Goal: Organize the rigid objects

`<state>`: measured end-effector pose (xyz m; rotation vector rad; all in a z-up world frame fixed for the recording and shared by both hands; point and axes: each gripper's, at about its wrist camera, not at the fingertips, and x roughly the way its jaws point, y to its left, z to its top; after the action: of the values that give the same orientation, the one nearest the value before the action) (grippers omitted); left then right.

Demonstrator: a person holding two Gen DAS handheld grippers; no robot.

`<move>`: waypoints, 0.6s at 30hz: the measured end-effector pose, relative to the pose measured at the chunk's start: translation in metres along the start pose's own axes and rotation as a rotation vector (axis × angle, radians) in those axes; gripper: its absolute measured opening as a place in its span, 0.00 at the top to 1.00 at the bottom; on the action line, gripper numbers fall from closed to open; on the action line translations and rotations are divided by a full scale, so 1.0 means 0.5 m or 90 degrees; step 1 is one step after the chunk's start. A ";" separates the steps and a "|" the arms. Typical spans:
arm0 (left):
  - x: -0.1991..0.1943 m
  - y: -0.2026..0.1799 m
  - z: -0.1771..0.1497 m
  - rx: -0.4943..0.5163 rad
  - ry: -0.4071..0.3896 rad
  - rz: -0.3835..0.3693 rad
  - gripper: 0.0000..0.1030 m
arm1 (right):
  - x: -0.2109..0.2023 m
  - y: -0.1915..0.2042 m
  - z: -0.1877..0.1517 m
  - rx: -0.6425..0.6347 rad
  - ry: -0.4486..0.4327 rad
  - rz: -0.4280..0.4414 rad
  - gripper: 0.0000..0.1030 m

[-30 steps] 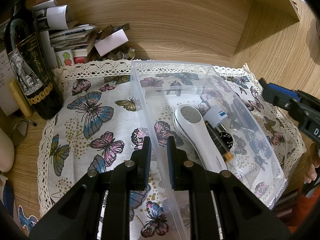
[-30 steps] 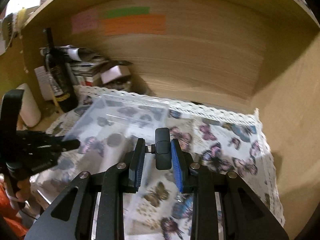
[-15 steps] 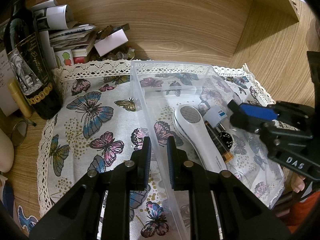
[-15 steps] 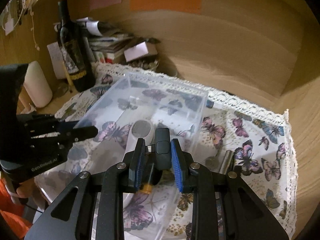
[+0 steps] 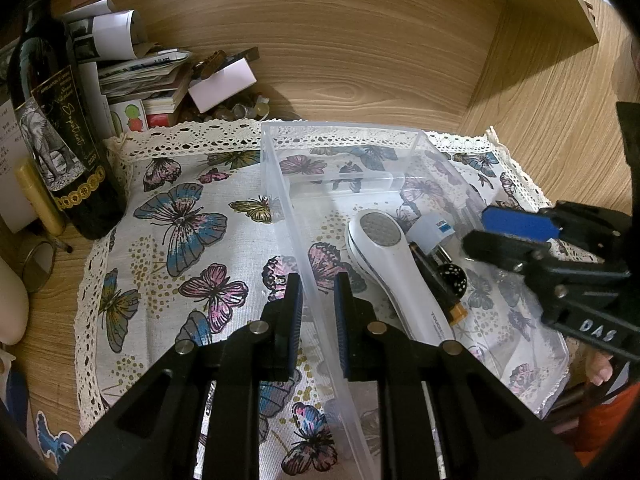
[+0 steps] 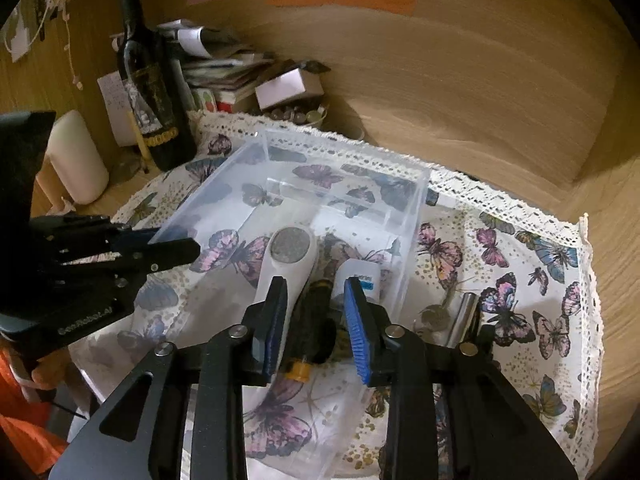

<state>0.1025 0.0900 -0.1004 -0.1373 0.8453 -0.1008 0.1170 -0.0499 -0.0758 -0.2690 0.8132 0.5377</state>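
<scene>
Lying in your clear plastic bin point(image 6: 404, 216) on the butterfly cloth point(image 5: 192, 236) are a white handheld device point(image 6: 286, 256), a dark bottle point(image 6: 316, 312) and a small white tube point(image 6: 358, 274). Your right gripper point(image 6: 316, 320) hangs released over them, fingers spread and empty. Your left gripper point(image 5: 316, 320) straddles the bin's left wall, clamped on it or not I cannot tell. A wine bottle point(image 5: 56, 136) stands far left on the counter point(image 5: 40, 312).
</scene>
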 end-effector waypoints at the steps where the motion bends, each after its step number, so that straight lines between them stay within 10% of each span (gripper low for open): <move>1: -0.001 -0.002 -0.001 0.000 0.000 -0.001 0.86 | -0.006 -0.003 0.001 0.003 -0.004 -0.002 0.70; 18: -0.001 -0.001 -0.002 0.002 0.000 -0.003 0.86 | -0.073 -0.147 -0.010 0.122 -0.052 -0.101 0.57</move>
<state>0.1014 0.0896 -0.1005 -0.1367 0.8443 -0.1056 0.1338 -0.1262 -0.0500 -0.1333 0.7505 0.3176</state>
